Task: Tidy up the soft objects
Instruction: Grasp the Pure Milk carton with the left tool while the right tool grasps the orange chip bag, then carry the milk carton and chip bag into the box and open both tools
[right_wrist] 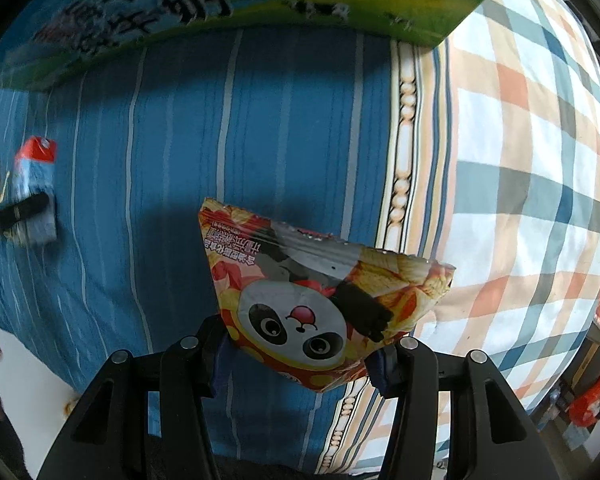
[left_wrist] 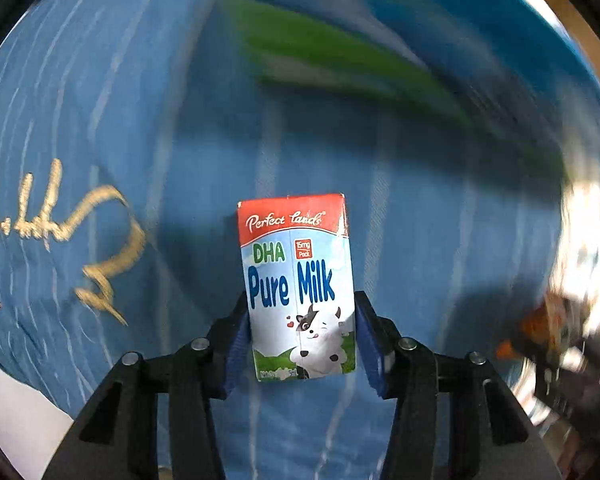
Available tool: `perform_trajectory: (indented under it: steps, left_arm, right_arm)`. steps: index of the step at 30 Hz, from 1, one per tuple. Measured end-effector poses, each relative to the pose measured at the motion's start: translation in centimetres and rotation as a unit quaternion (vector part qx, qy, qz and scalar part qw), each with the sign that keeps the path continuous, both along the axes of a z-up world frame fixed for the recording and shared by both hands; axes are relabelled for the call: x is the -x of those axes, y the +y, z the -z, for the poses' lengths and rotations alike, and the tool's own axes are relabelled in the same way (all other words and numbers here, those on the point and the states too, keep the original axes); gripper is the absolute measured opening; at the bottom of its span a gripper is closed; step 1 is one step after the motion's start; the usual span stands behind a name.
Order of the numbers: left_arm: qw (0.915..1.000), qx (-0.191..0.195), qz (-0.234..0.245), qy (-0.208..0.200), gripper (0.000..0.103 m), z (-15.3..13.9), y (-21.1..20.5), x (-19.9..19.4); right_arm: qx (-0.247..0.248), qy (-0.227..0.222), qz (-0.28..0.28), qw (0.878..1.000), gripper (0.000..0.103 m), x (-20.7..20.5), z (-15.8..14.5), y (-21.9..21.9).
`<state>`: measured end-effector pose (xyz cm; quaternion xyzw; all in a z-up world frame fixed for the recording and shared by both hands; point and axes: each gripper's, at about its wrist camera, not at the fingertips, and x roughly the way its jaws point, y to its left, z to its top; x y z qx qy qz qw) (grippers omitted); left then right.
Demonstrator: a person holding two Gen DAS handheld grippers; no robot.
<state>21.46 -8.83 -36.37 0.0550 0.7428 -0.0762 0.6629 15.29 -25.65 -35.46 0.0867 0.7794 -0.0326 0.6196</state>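
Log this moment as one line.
left claw: shut on milk carton | right claw: shut on snack bag | both over bedspread

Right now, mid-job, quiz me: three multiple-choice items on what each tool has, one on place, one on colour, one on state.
1. Place: in the right wrist view, where does the milk carton sit relative to the snack bag?
A. to its left
B. to its right
C. directly beneath it

2. Colour: what colour is the top band of the milk carton?
A. green
B. red
C. yellow

3. State: what is the right tool doing?
A. open, holding nothing
B. shut on the snack bag
C. shut on the carton

Answers:
1 A, the carton appears at the far left edge above the blue striped bedding.
2 B, red band carries the brand name.
3 B, the bag sits pinched between its fingers; the left tool grips the carton.
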Motion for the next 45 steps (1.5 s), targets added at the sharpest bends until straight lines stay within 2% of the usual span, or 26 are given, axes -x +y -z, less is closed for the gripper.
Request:
perform_trajectory:
  steps: [3, 7, 9, 12, 18, 25, 31, 37, 45]
  left_arm:
    - [0.9993, 0.009, 0.032, 0.014, 0.045, 0.4, -2.4, 3.0]
    - [0.9985, -0.009, 0.051, 0.019, 0.046, 2.1, -3.9, 3.9]
    - [0.9987, -0.007, 0.044, 0.026, 0.047, 2.5, -4.7, 3.4]
    - [0.9985, -0.003, 0.044, 0.032, 0.048, 3.8, -3.2, 1.6]
    - [0.9989, -0.011, 0.036, 0.030, 0.048, 4.4, -3.9, 0.3]
    - [0.9992, -0.013, 0.033, 0.020, 0.045, 4.8, -4.1, -0.1]
    - [0.9988, -0.013, 0.047, -0.005, 0.044, 1.4, -3.8, 1.6]
    - [0.9962, -0.001, 0.067, -0.057, 0.044, -2.0, -5.3, 2.4]
    - [0.9901, 0.035, 0.085, -0.106, 0.044, -7.9, -6.9, 3.3]
  right_arm:
    - [-0.006, 0.010, -0.013, 1.000, 0.056, 0.8, 0.2, 0.4]
    - [0.000, 0.022, -0.026, 0.999, 0.056, 1.5, 1.0, 0.8]
    - [0.003, 0.022, -0.027, 0.999, 0.056, 1.4, 1.0, 0.8]
    - [0.007, 0.023, -0.028, 0.999, 0.056, 1.4, 1.0, 1.0]
    - [0.013, 0.023, -0.015, 1.000, 0.058, 1.1, 0.4, 1.8]
    - [0.022, 0.018, -0.012, 1.000, 0.057, 1.4, 2.0, 1.5]
    - [0.021, 0.008, -0.002, 1.000, 0.054, 1.7, 1.9, 1.5]
    - [0.023, -0.018, -0.008, 1.000, 0.052, 2.3, 0.1, 1.5]
    - [0.034, -0.087, -0.018, 0.995, 0.052, 2.8, -5.9, 0.8]
